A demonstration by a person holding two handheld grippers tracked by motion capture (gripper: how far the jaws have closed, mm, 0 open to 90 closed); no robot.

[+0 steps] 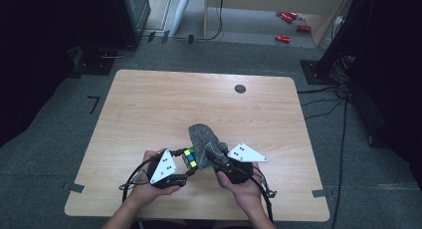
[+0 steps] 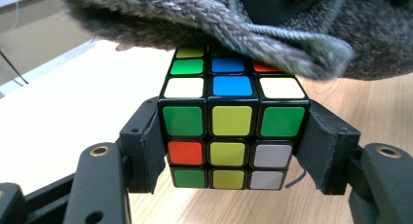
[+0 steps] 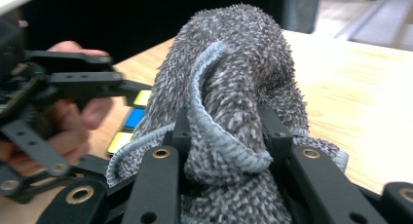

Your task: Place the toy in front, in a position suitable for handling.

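Near the front edge of the pale wooden worktop, approx centre, both hands work close together. Left claw is clamped on a black-framed colour-tile puzzle cube; in the left gripper view its two black pads press the cube on opp sides, w/ green, yellow, orange & white tiles facing the camera & blue, white & green on top. Cube sits just above the wood, held level.

Right claw pinches a grey knitted fuzzy cloth; the right gripper view shows a bunched fold of the cloth, w/ its lighter stitched hem, squeezed between the jaws. Cloth lies over the far top of the cube, touching it, & rises in a hump toward the far side.

Left hand & right hand come in from the near edge. Small dark round disc sits far right on the wood, well apart. Red items lie on the floor beyond, too small to tell what.
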